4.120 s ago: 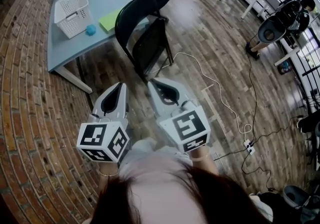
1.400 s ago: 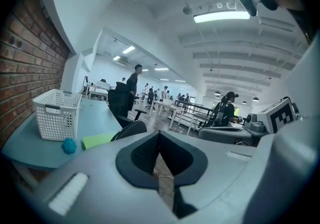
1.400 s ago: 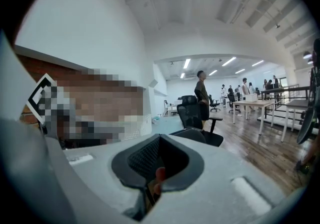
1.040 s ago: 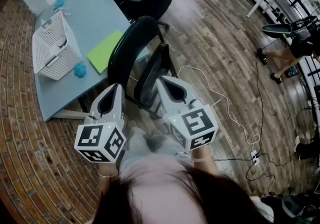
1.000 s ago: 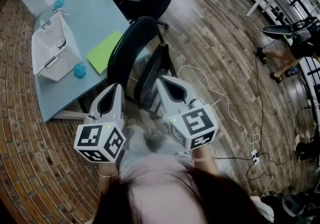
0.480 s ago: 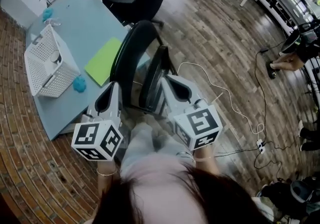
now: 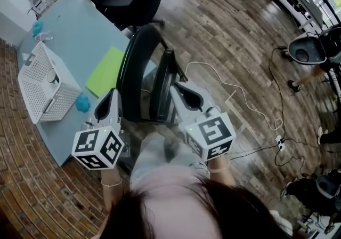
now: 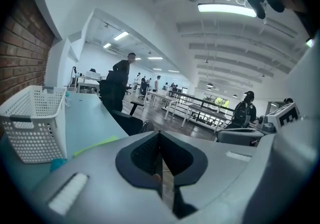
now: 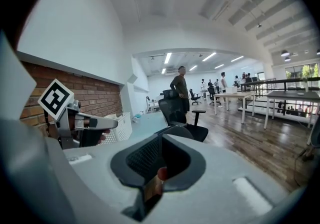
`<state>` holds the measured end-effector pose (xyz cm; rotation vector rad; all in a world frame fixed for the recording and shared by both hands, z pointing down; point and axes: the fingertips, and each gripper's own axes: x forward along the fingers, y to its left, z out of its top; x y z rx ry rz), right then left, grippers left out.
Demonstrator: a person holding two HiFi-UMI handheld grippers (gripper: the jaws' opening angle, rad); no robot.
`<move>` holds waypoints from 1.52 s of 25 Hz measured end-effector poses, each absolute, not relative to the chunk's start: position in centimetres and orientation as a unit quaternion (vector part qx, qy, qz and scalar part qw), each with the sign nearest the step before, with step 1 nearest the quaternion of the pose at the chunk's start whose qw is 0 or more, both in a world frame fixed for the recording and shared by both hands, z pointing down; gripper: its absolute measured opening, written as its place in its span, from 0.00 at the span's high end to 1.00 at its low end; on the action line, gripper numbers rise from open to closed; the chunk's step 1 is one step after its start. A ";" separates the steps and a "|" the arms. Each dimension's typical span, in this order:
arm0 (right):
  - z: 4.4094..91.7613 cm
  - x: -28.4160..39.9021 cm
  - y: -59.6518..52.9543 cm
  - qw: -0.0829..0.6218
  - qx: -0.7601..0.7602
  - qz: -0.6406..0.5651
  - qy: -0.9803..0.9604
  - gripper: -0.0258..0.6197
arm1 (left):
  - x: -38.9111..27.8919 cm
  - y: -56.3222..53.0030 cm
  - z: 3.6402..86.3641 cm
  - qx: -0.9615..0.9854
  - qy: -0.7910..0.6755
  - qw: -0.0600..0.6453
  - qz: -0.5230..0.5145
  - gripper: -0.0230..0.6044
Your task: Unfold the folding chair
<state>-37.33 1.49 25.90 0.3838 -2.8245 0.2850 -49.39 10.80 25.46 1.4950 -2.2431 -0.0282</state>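
Left gripper (image 7: pixel 112 94): jaws pressed together, nothing between them. Right gripper (image 7: pixel 176 86): jaws parting, only a narrow slit so far, also with nothing in it. Both sat low in the centre of the head view, tips aimed at the folding chair (image 7: pixel 162 86), left tip just beside the edge of the curved backrest, right tip just beside the edge of the seat panel; contact with either could not be confirmed. The chair stood at frame centre, seat panel upright and close against the backrest, so nothing was unfolded. Judged at approach stage: gripping the chair and swinging the seat down all remained. Behind the chair, a pale blue table (image 7: pixel 80 30) ran to the upper left, with a green sheet (image 7: pixel 108 70) and a white basket (image 7: pixel 37 91). Black office chair (image 7: pixel 130 0) at top.
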 end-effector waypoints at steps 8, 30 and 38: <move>26.3 -37.5 1.0 0.147 0.160 0.098 -0.971 0.92 | -51.8 9.6 26.8 0.562 -0.793 0.234 0.015 0.97; 27.3 -37.4 0.9 0.167 0.227 0.091 -0.955 0.89 | -55.0 5.8 31.9 0.633 -0.706 0.295 0.117 0.80; 27.7 -37.4 0.7 0.176 0.243 0.092 -0.950 0.89 | -55.9 4.7 34.5 0.642 -0.678 0.319 0.161 0.77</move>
